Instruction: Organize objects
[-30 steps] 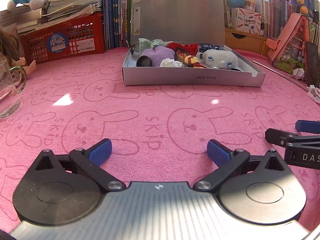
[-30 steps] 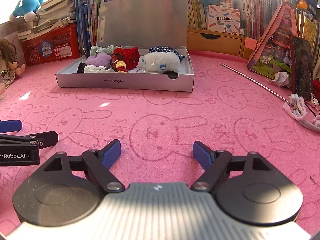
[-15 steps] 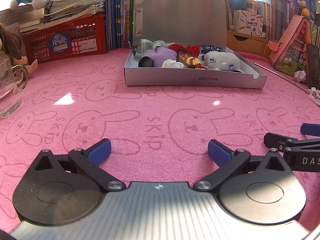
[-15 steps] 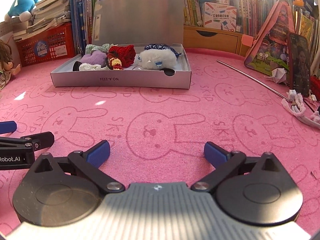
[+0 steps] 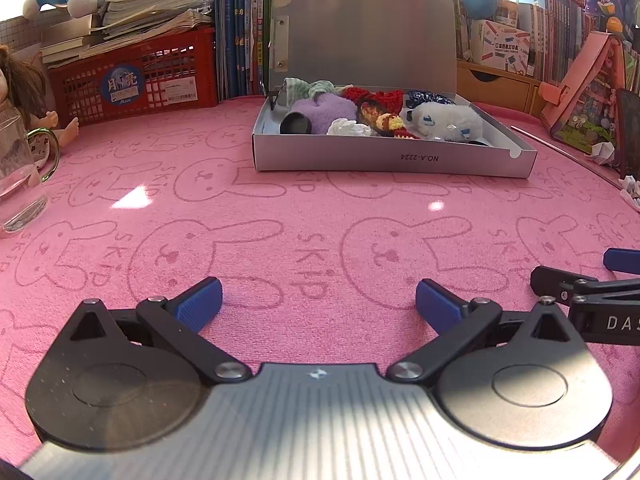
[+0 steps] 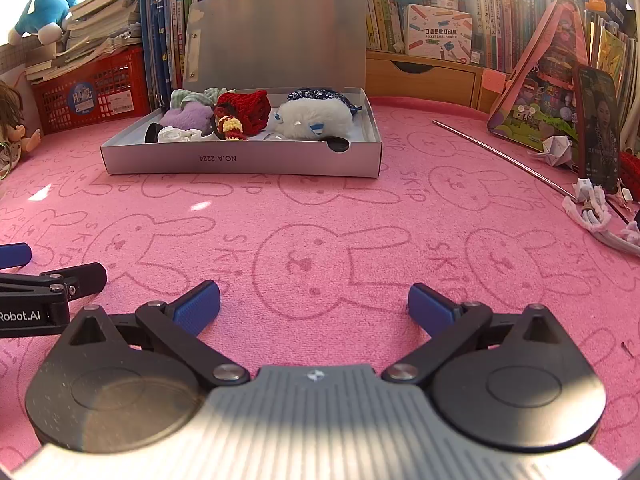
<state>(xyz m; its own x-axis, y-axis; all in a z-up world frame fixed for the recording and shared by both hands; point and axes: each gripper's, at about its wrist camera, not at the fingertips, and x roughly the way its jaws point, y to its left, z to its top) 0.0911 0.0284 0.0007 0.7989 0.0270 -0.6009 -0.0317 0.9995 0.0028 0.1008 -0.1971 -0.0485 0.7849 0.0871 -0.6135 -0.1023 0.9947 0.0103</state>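
A grey box (image 5: 392, 162) (image 6: 240, 162) with its lid raised stands at the far middle of the pink bunny mat. Inside lie a purple plush (image 5: 330, 106) (image 6: 188, 116), a red knit piece (image 5: 380, 98) (image 6: 248, 112), a white fluffy toy (image 5: 446, 120) (image 6: 312, 118), a white crumpled item (image 5: 350, 128) and a small knit doll (image 6: 230, 126). My left gripper (image 5: 318, 304) hovers low over the near mat, open, nothing between its blue pads. My right gripper (image 6: 314, 304) sits beside it, open just as wide and empty. Each gripper's finger shows at the edge of the other's view.
A glass mug (image 5: 18, 184) and a doll (image 5: 24, 92) stand at the left edge. A red basket (image 5: 136, 80) with stacked books lines the back. On the right lie a thin metal rod (image 6: 500, 156), a phone (image 6: 598, 128), a pink house toy (image 6: 548, 80) and a white cord (image 6: 596, 216).
The right gripper's jaws have spread wider than a second ago. Both views have shifted slightly. The box and its contents have not moved.
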